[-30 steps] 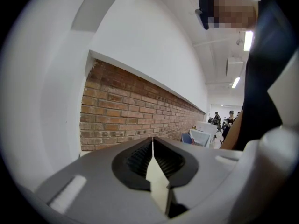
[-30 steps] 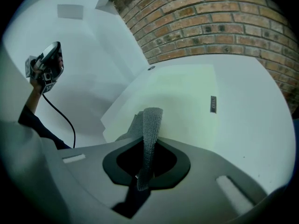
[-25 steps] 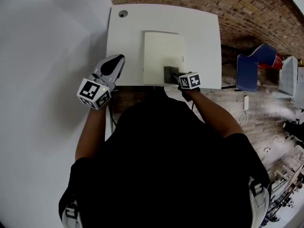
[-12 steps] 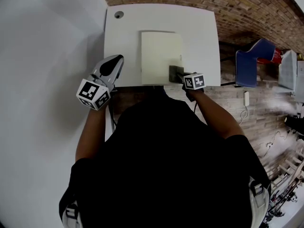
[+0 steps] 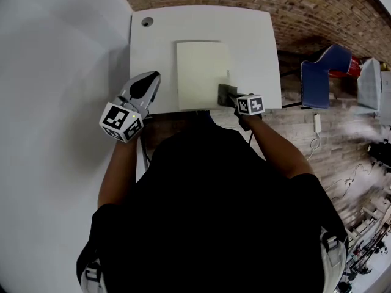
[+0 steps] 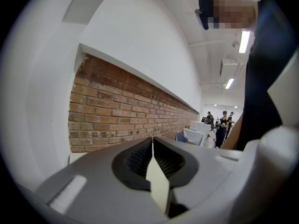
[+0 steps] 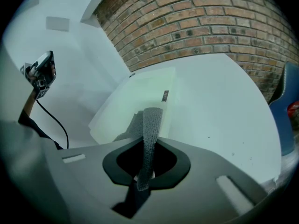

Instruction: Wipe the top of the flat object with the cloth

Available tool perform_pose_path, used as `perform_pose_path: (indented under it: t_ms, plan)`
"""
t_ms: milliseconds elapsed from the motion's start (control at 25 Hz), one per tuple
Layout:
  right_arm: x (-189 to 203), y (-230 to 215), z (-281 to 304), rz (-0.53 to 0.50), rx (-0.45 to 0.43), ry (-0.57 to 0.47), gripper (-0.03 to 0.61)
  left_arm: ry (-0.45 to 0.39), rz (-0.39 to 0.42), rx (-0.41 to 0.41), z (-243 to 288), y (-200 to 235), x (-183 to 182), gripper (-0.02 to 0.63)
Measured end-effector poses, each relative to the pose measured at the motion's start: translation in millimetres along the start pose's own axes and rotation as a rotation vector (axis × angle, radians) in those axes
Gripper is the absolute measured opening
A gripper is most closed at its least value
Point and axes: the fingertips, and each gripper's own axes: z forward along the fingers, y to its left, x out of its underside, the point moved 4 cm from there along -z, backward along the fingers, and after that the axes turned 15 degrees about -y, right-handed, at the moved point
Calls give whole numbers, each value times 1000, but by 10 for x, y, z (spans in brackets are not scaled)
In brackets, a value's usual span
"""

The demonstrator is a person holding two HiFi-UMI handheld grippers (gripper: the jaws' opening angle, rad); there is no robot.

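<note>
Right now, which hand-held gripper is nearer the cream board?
Right. The right hand-held gripper holds the grey cloth on the cream board, near right corner; the left hand-held gripper sits apart, leftward.

Grey cloth (image 5: pixel 225 93) seemingly rests on cream flat object (image 5: pixel 200 72)

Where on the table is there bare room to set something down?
Bare table lies right of the flat object, along the far edge, and left of it, nearer than the round hole. Crowded: the object's near right corner, where the right hand-held gripper holds the cloth.

Brick wall (image 5: pixel 317 5) (white table (image 5: pixel 256 41) alongside)
</note>
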Motion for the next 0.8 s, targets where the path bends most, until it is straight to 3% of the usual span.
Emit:
perform_pose_path:
  t_ms: [400, 800]
  plan:
    - [-388, 354, -120, -127, -33, -82, 9, -6, 0, 2, 65, -30, 32, 6]
    - [-1304, 548, -368, -146, -60, -283, 8, -9, 6, 7, 143, -57, 3, 6]
